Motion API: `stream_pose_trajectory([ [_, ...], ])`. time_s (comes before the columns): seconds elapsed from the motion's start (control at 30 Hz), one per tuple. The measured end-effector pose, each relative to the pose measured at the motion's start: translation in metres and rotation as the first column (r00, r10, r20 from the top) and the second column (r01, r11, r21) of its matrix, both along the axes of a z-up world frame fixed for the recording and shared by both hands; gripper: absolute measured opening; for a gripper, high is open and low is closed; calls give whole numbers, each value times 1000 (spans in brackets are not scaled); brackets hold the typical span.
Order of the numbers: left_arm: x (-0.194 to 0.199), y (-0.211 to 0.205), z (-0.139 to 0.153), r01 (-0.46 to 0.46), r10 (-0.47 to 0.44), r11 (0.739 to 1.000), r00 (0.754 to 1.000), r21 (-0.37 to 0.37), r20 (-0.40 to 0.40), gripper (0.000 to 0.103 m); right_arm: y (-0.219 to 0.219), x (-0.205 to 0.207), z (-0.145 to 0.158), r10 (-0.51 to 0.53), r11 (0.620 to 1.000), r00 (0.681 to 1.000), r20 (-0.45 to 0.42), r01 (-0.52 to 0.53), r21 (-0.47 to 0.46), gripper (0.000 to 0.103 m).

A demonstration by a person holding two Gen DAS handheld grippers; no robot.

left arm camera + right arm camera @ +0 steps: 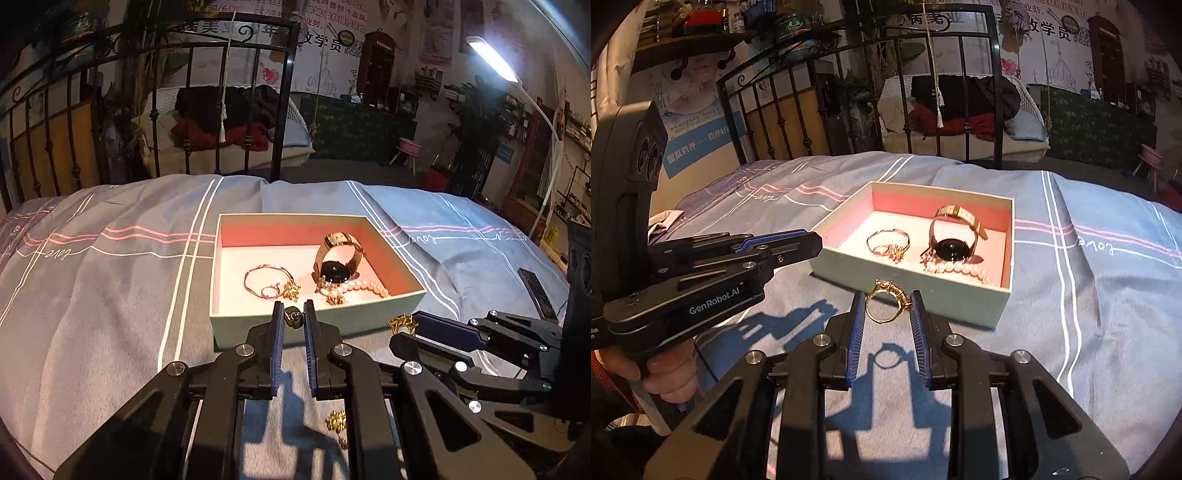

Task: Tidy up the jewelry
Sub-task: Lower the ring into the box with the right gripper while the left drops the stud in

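Observation:
An open box (258, 325) (908, 291), pale green outside and pink inside, lies on the bedspread. It holds a watch (334, 271) (951, 247), a thin bracelet (267, 278) (886, 240), a pearl bracelet (364, 286) (964, 269) and small gold pieces (291, 290). My left gripper (293, 310) (816, 242) is shut on a small gold stud (293, 317) just before the box's near wall. My right gripper (887, 299) (410, 326) is shut on a gold ring (888, 287) (402, 324), also in front of the box.
Another small gold piece (336, 421) lies on the blue-grey bedspread (110, 295) under my left gripper. A black iron bed frame (184, 110) rises behind the bed. A dark flat object (535, 291) rests at the right. A hand (668, 373) grips the left handle.

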State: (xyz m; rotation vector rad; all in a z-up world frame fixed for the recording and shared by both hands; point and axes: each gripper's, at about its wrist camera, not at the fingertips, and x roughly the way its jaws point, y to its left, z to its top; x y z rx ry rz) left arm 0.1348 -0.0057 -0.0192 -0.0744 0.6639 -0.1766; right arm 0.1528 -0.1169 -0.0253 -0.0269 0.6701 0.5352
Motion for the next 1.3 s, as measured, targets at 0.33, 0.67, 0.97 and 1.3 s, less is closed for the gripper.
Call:
stream_pose_trajectory([
  [0.33,81,-1,9,-73,73,997,988,0,-137,10,10,78,4,-103,991,994,-46,98,-86,26],
  [0.67,108,-2,-13,-74,76,997,972,15,-223,10,17,95,-8,-102,989,992,-71,93,-119,26],
  [0.97,113,-6,-24,-59,64,998,966,27,-250,10,21,97,-18,-92,987,991,-94,79,-138,26],
  [1.3,113,0,-27,-88,93,996,957,31,-273,10,24,94,-21,-86,984,992,-90,71,-162,26],
])
